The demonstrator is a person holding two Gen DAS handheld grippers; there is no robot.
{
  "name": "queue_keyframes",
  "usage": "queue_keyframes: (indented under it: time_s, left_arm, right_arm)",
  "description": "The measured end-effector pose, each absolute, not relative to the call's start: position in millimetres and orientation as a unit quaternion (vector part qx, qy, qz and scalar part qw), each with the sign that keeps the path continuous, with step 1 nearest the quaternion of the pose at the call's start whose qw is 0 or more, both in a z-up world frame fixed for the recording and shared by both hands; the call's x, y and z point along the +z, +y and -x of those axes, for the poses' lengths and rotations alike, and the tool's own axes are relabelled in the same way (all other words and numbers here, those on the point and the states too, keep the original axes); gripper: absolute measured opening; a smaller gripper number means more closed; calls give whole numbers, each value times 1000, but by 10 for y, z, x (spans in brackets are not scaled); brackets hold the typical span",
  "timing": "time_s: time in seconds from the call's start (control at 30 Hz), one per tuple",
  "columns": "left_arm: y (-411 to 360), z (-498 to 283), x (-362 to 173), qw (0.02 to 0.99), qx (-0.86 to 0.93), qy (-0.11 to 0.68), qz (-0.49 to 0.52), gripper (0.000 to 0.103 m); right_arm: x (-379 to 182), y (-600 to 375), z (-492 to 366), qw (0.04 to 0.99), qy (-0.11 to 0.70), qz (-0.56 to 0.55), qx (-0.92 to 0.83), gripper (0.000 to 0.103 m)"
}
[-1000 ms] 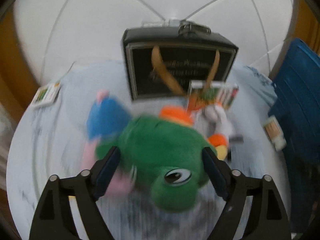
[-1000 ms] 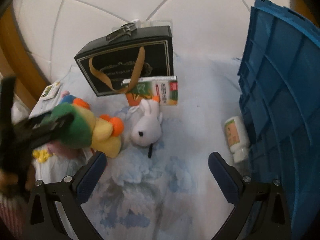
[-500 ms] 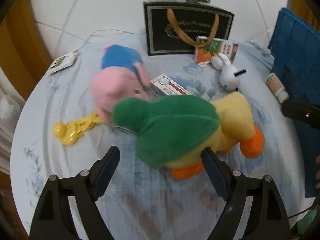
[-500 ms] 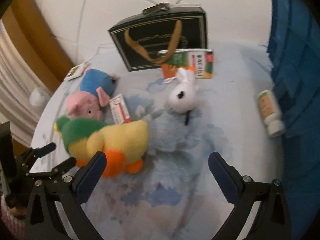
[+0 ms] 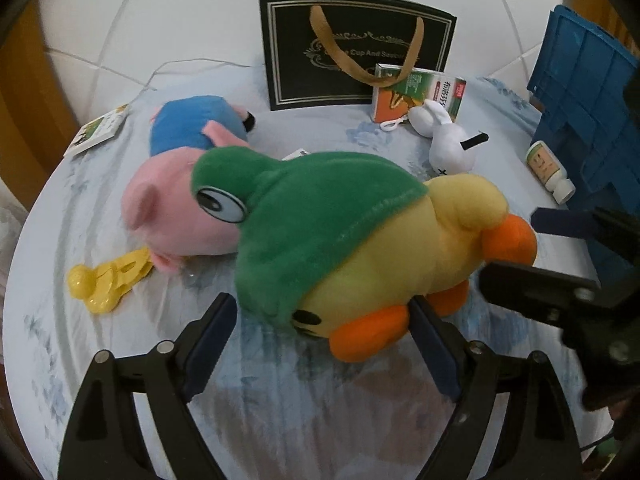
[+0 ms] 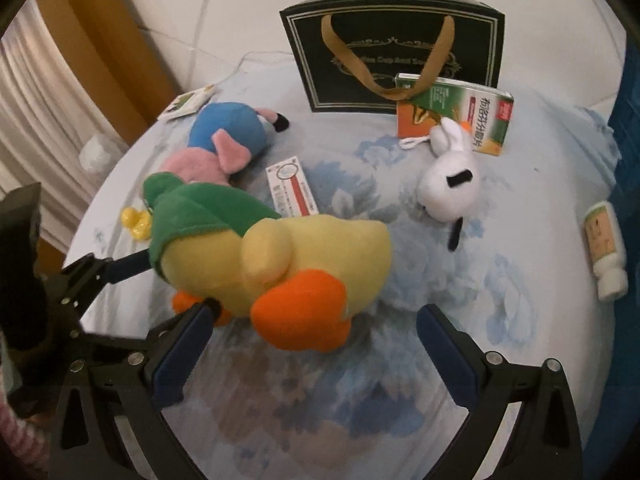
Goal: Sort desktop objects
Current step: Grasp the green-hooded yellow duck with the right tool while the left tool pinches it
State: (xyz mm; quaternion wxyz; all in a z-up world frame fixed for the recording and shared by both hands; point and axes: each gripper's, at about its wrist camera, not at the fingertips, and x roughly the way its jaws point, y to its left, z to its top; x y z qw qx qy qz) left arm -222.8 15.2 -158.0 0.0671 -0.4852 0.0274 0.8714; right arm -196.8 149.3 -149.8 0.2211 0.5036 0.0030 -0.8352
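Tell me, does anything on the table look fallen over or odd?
Yes. The white bottle lies on its side beside the blue crate, and the duck plush lies tipped on its side.

White tiled wall (image 5: 200,20), beige curtain (image 6: 36,128), floral tablecloth (image 6: 360,400)

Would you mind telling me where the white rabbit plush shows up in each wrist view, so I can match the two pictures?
Left wrist view: the white rabbit plush lies upper right of centre, beyond the duck plush, in front of the green and orange box.
Right wrist view: the white rabbit plush lies right of centre, just below the same box.
Shared landmark: the black gift bag standing at the back.
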Motion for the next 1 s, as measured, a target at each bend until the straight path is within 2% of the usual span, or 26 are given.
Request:
queue_keyframes:
  time_s: [0.1, 0.17, 0.23, 0.27, 0.4, 0.53, 0.6, 0.67, 0.73, 0.87, 0.9, 0.93, 1.0]
  left_arm:
    - [198, 2272, -1633, 68, 868, 32, 490, 87]
    - [215, 2307, -1685, 64, 866, 38, 495, 87]
    - [217, 2328, -1716, 67, 866, 35, 495, 84]
    - [216, 2334, -1714, 69, 868, 32, 490, 76]
    - [267, 2362, -1701, 70, 873, 45, 480, 66]
    - [270, 2368, -1704, 69, 873, 51, 480, 66]
    - [263, 2376, -1707, 69, 872, 54, 482, 67]
    - [263, 2389, -1720, 65, 870, 62, 486, 73]
    - [269, 2418, -1750, 62, 868, 69, 488, 78]
    - [275, 2511, -1840, 69, 866, 69, 491, 80]
    - [281, 2528, -1852, 71, 867, 68, 489, 76]
    - [289, 2536, -1852, 75, 868, 71, 485, 72]
    - [284, 2545, -1831, 76, 869, 69, 484, 66]
  right_arm:
    - [-1548, 1460, 2054, 211, 7, -507, -836, 102]
    - [-1564, 1452, 2086, 207, 12, -504, -839, 87]
    - [-1591, 1448, 2110, 205, 19, -505, -838, 59]
    - [-1611, 1435, 2128, 204, 23, -505, -838, 50]
    - [-1631, 1398, 2137, 213, 32, -495, -842, 40]
    - [-1636, 1382, 2140, 215, 41, -492, -842, 37]
    - [-1637, 1408, 2152, 219, 30, -497, -839, 44]
    - [-1626, 1435, 2168, 215, 23, -493, -843, 81]
    - [-1605, 1440, 2196, 214, 24, -486, -847, 88]
    - [-1550, 1390, 2277, 215, 28, -471, -855, 85]
    - [-1554, 1376, 2306, 215, 28, -470, -855, 76]
    - [-1572, 1353, 2331, 217, 31, -473, -854, 43]
    - [-1616, 1316, 2357, 220, 36, -482, -847, 43]
